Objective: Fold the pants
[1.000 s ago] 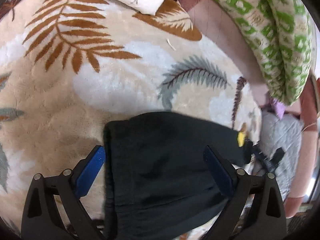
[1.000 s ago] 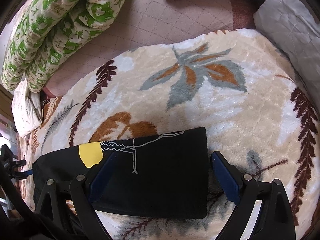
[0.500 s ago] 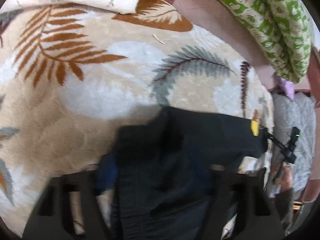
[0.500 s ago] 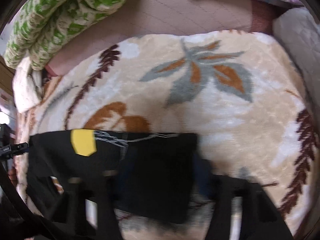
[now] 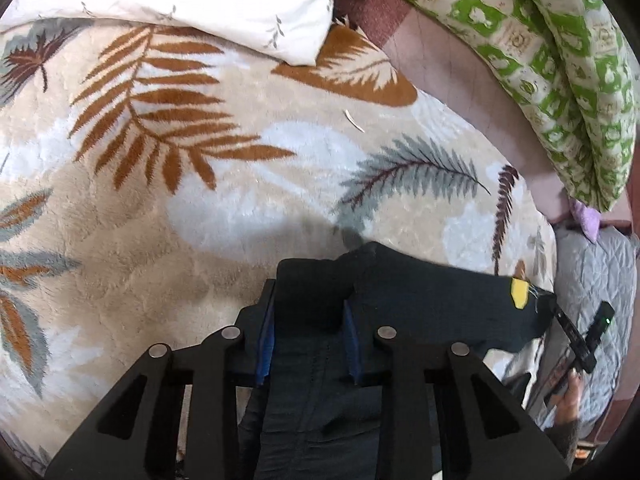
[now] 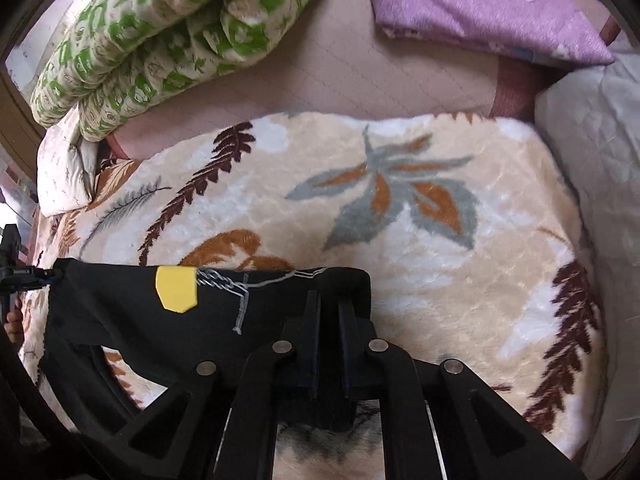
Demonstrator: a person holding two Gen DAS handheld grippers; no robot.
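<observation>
The black pants (image 5: 420, 300) with a yellow patch (image 5: 519, 293) and a grey printed line lie across a cream leaf-patterned blanket (image 5: 240, 200). My left gripper (image 5: 308, 336) is shut on one end of the pants, which bunch up between its blue-padded fingers. My right gripper (image 6: 328, 336) is shut on the other end of the pants (image 6: 160, 320), near the yellow patch (image 6: 177, 288). The cloth hangs slightly lifted between the two grippers. The other gripper and the hand holding it show at each view's edge.
A white pillow (image 5: 200, 0) lies at the blanket's far left end. A rolled green-and-white quilt (image 6: 160, 40) and a purple cushion (image 6: 480, 12) sit on the pink sheet behind. A grey quilted cover (image 6: 600, 160) borders the right side.
Both grippers have closed from wide open onto the ends of the pants. The cloth has bunched up and its ends have lifted off the blanket.
</observation>
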